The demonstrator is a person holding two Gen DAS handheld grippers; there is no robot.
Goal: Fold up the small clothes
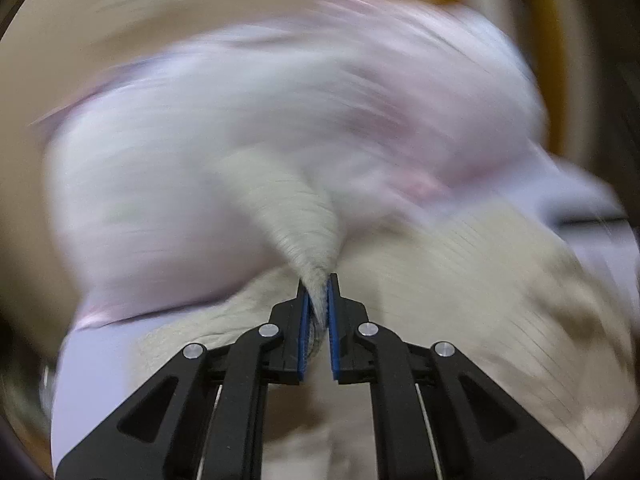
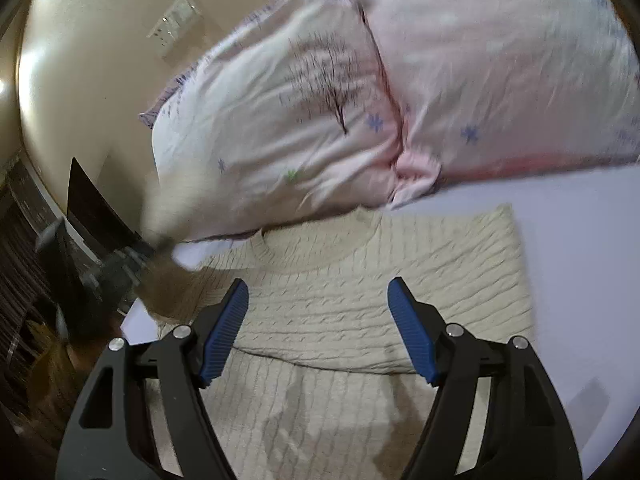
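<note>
1. Left wrist view: the left gripper [image 1: 319,300] has its blue pads pinched tight on a bunched tip of the cream knit sweater [image 1: 460,280], lifted off the rest; the pink pillows [image 1: 320,120] behind are badly blurred.
2. Right wrist view: the right gripper [image 2: 318,312] hangs spread wide, gripping nothing, over the sweater [image 2: 340,312], which lies flat on the pale sheet [image 2: 580,260] just below the pillows [image 2: 280,128].
</note>
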